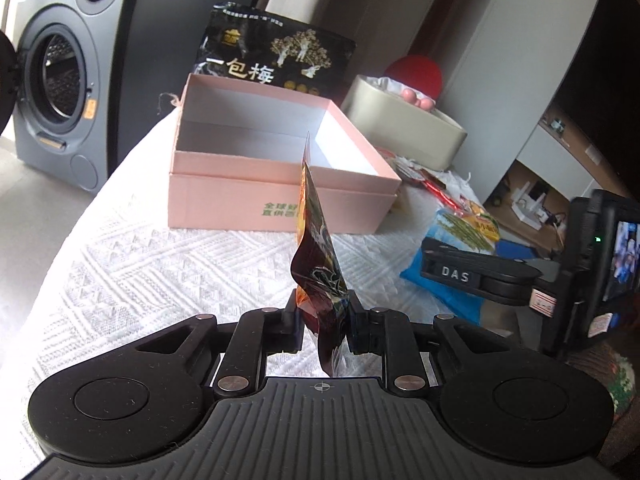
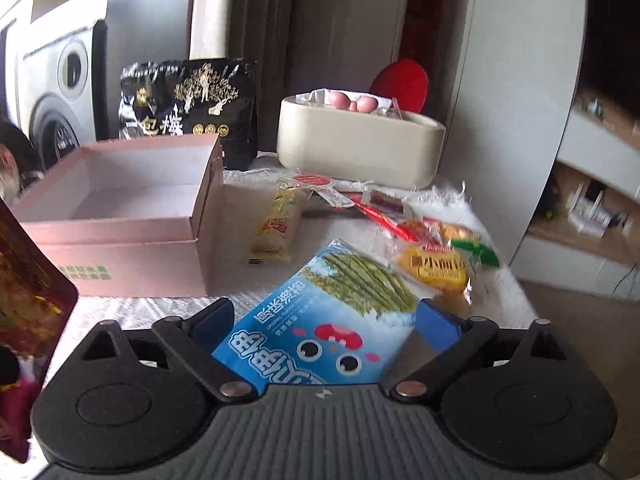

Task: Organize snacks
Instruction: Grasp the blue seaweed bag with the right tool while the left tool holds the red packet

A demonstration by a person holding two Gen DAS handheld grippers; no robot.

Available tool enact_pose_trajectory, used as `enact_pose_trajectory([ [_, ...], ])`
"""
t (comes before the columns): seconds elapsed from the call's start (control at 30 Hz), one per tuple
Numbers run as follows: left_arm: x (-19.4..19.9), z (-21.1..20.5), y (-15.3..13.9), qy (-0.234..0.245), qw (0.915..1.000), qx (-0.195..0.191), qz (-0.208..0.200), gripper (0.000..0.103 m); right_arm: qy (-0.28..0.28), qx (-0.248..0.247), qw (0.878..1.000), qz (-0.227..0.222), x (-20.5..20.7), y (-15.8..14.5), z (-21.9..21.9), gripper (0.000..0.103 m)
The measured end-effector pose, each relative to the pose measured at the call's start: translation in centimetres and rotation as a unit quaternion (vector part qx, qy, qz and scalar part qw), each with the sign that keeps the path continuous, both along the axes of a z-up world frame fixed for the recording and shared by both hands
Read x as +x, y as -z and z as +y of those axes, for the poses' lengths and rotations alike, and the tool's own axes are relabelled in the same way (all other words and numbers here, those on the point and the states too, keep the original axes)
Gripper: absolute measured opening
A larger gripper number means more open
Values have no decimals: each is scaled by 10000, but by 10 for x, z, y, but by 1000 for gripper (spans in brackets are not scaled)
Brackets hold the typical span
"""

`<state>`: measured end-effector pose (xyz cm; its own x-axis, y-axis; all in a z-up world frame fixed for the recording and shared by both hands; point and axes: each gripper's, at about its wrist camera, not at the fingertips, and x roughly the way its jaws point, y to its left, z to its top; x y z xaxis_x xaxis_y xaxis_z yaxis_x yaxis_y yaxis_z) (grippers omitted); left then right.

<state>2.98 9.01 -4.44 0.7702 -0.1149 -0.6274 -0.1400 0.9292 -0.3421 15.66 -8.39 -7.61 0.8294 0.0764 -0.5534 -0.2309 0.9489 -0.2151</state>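
The open box (image 1: 280, 200) is pink outside, white inside, with green letters on its front. The big bag (image 1: 272, 56) behind it is black with gold trees. The cloth (image 1: 140, 256) is white (with a bumpy zigzag pattern). The flat packet (image 2: 332, 320) is blue with green sticks.

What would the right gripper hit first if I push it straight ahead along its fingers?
Most likely the blue snack bag: it lies on the white cloth directly between the open right gripper's fingers. How far above the bag the fingers sit is unclear.
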Motion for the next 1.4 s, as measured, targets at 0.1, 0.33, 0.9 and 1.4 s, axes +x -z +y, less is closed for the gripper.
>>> enact_pose_trajectory([
  [0.1, 0, -4, 2, -67, 9995, 262, 167, 24, 53, -147, 9999, -28, -9, 4, -12, 92],
  [0.33, 1, -8, 6, 26, 9995, 264, 148, 24, 628, -244, 9977, 89, -26, 0, -81, 95],
  [0.9, 4, -9, 9, 121, 9993, 317, 180, 24, -757, -1318, 9854, -765, -34, 14, 20, 92],
  [1.4, 5, -10, 5, 245, 9989, 391, 111, 25, -2348, -107, 9720, 8, 18, -11, -39, 98],
])
